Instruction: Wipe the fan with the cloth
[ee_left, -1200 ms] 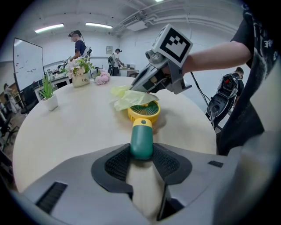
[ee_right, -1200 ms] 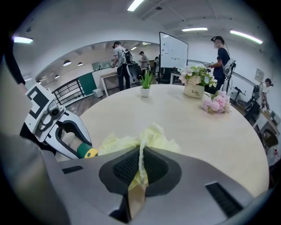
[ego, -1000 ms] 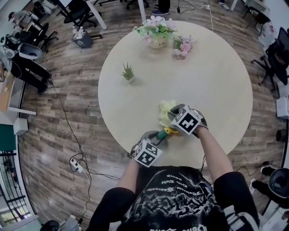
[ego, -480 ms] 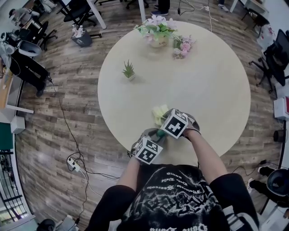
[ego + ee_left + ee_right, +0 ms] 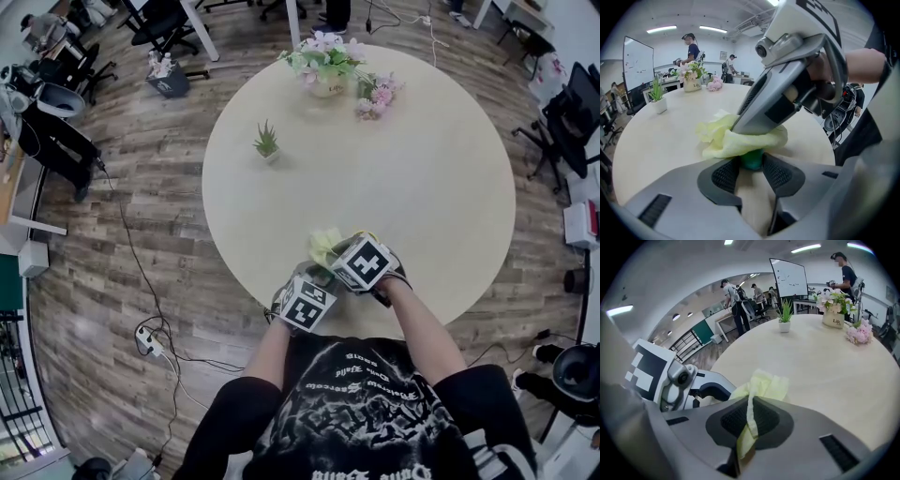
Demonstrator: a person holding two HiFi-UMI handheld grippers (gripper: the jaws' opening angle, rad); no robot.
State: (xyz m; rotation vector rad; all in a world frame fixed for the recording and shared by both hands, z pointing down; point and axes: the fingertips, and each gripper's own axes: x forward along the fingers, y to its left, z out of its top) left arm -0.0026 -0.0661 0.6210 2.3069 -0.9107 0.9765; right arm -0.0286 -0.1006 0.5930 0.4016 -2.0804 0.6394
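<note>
Hiding most of the fan, cloth pinched in right gripper; left gripper clamps the handle.

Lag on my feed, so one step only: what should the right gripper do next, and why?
Probably slide the right gripper along the green fan part in a short stroke: its jaws pinch the yellow cloth, which lies draped over that part, clamped in the left gripper.

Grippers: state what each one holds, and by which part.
Left gripper clamps the fan's green handle; right gripper pinches a fold of the yellow cloth.
</note>
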